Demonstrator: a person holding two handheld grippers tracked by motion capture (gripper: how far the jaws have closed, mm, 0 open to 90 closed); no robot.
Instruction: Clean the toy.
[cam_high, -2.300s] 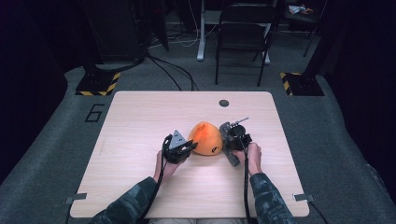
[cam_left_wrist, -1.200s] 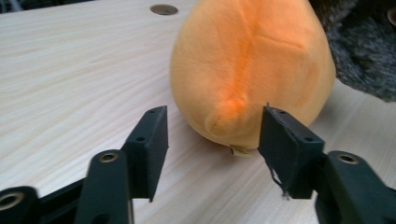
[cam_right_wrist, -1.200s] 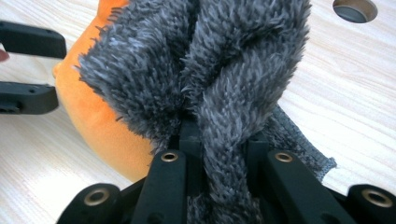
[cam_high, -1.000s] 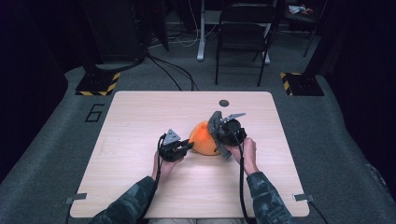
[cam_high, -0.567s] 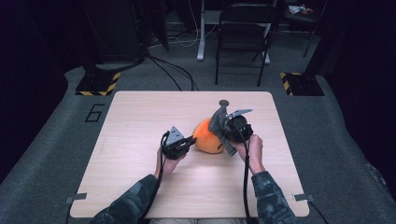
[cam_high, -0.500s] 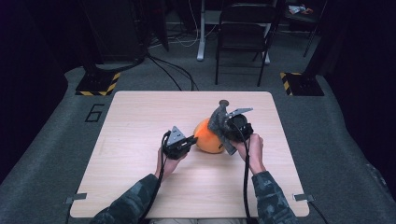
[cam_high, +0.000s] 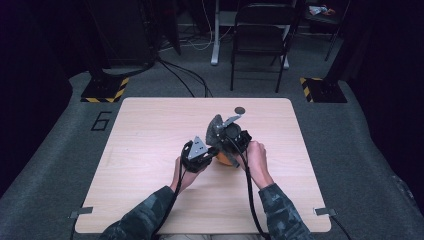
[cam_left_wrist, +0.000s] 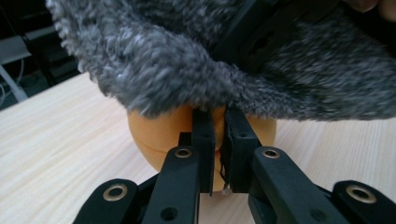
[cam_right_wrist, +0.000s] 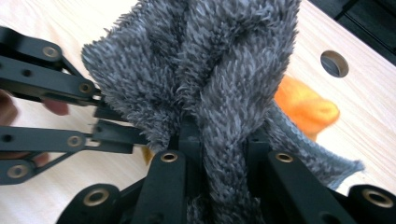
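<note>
While the earlier high views show the orange ball mostly bare between the two grippers, we now see the grey fuzzy cloth lifted over it, so that little more than a sliver of the orange ball (cam_high: 223, 159) peeks out under the cloth (cam_high: 216, 128) near the middle of the desk (cam_high: 150, 130). Both hands sit higher and a little farther from the person than they did a second ago. The left gripper (cam_high: 206, 152) has just been closing, and its jaws now stand together; in the left gripper view a thin dark edge seems pinched between them, though we cannot tell for sure what it is. The right gripper (cam_high: 220, 131) has its jaws clamped on a thick fold of the cloth. We judge that the cloth is being peeled up off the ball, or pulled over it, with the ball resting on the desk.

The left gripper view gives what the high view hides: the ball (cam_left_wrist: 159, 133) sits on the wood with the cloth (cam_left_wrist: 163, 60) draped over its top. The right gripper view shows the cloth (cam_right_wrist: 219, 70) bunched between the jaws, the left gripper's (cam_right_wrist: 105, 128) linkage at the cloth's edge, and a round hole (cam_right_wrist: 334, 63) in the desk beyond.
</note>
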